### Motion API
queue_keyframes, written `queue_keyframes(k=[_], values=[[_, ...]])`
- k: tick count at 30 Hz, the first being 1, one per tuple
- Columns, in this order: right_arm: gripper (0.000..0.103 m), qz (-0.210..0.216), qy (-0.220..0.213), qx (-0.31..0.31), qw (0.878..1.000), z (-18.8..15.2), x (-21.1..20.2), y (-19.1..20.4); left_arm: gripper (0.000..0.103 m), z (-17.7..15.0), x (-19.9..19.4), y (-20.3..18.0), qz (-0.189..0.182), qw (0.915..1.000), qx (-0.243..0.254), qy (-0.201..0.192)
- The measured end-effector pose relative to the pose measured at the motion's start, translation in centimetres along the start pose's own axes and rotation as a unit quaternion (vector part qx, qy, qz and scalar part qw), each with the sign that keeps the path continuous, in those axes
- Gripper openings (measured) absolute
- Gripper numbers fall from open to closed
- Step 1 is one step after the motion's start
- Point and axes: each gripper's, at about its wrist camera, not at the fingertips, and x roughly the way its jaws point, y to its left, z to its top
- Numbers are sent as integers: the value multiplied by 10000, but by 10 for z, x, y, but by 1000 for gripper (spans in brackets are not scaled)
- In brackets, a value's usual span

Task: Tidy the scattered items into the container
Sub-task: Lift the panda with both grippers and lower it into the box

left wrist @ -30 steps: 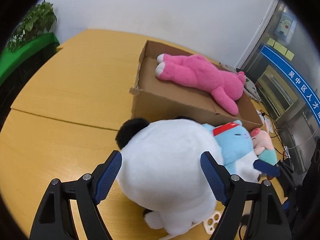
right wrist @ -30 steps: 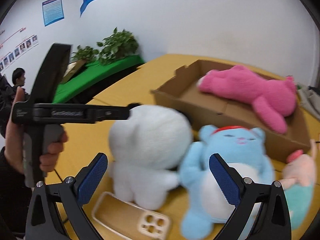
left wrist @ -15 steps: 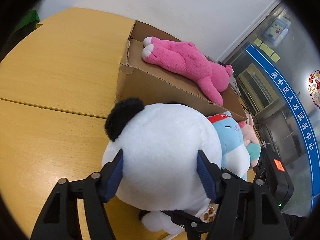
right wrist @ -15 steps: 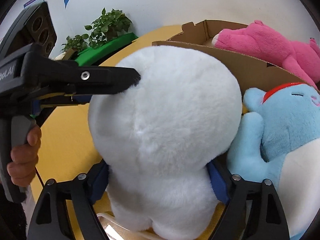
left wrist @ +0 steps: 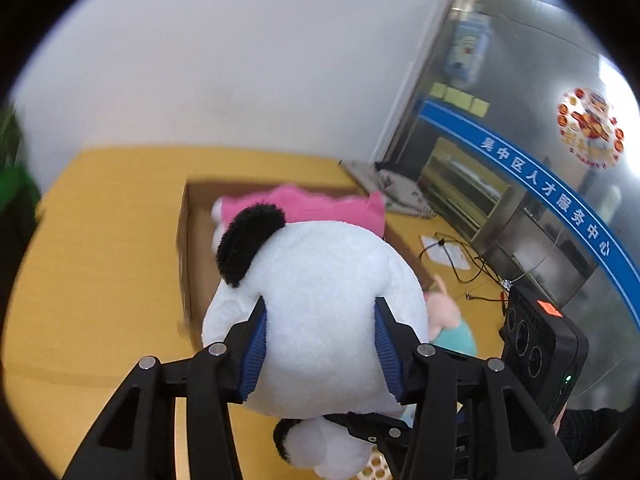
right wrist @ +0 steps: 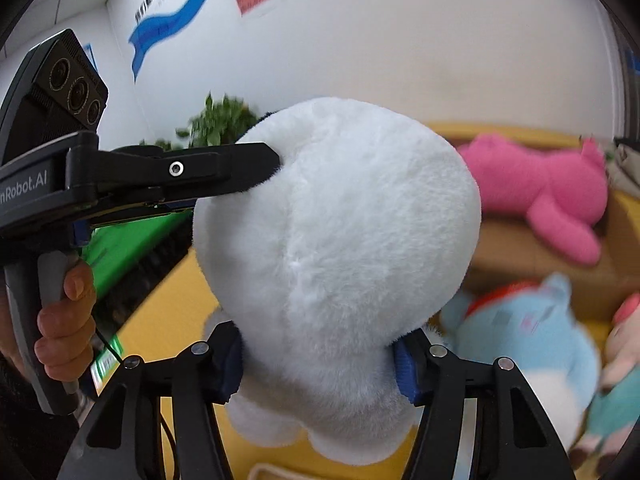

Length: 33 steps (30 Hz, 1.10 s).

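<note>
A: What has changed in the last second?

B: Both tools went from standing wide around the toys to squeezing one. The left tool (left wrist: pixel 320 350) is pressed into the sides of the white plush panda (left wrist: pixel 320 320), its blue pads sunk in the fur. The right tool (right wrist: pixel 320 364) is closing on the same toy lower down, at the waist, with fur bulging over its pads.

A: And the panda itself?

B: A second ago it sat on the yellow desk (left wrist: pixel 100 280) against the front of the cardboard box (left wrist: pixel 188 248). Now it fills the middle of both views, and in the left view the box's inside shows beyond its head, so I judge it lifted clear of the desk and heading for the box.

A: So that item is about half done?

B: Roughly. It is gripped and raised but not yet over the box, which sits upper centre in the left view.

A: Count things for me.

B: One box. One pink plush (right wrist: pixel 540 188) already lying in it. One panda in the tools. One blue plush (right wrist: pixel 532 340) on the desk, lower right of the right view, and one pink-and-teal plush (left wrist: pixel 448 320) beside it. So four toys: one stowed, one in transit, two waiting. A pale flat thing shows at the bottom edge; I cannot tell what it is.
</note>
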Motion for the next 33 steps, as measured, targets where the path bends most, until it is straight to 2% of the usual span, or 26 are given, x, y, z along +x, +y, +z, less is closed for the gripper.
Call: queue_keyframes(k=[4,6,9,11,14,17,21,26,32,33], values=[[65,-173,-506,-1,9986,66,-15,-13,48,77,4,-16,18,9978,635,-195],[65,-219,-655,156,9975,94,-12,-24,48,102,15,-14,59,9968,771,-215],[65,-279,-695,477,9961,121,12,-43,48,127,42,2,91,9971,753,-76],[65,-352,-635,718,9948,124,32,-54,48,133,70,21,92,9977,653,182],[65,-468,-466,1212,9904,118,84,-79,47,126,120,52,140,9970,481,597],[65,-570,-93,1698,9838,97,136,-98,47,103,169,90,161,9946,177,1006],[65,-776,458,1929,9771,63,194,-111,48,67,211,139,14,9895,-335,1408],[66,-998,741,1777,9762,49,218,-105,52,48,214,161,-217,9885,-571,1383],[66,-1058,1166,1734,9722,41,225,-86,56,31,205,156,144,9887,-374,1443],[66,-1080,1220,1703,9718,40,226,-84,59,31,204,156,184,9887,-407,1430]])
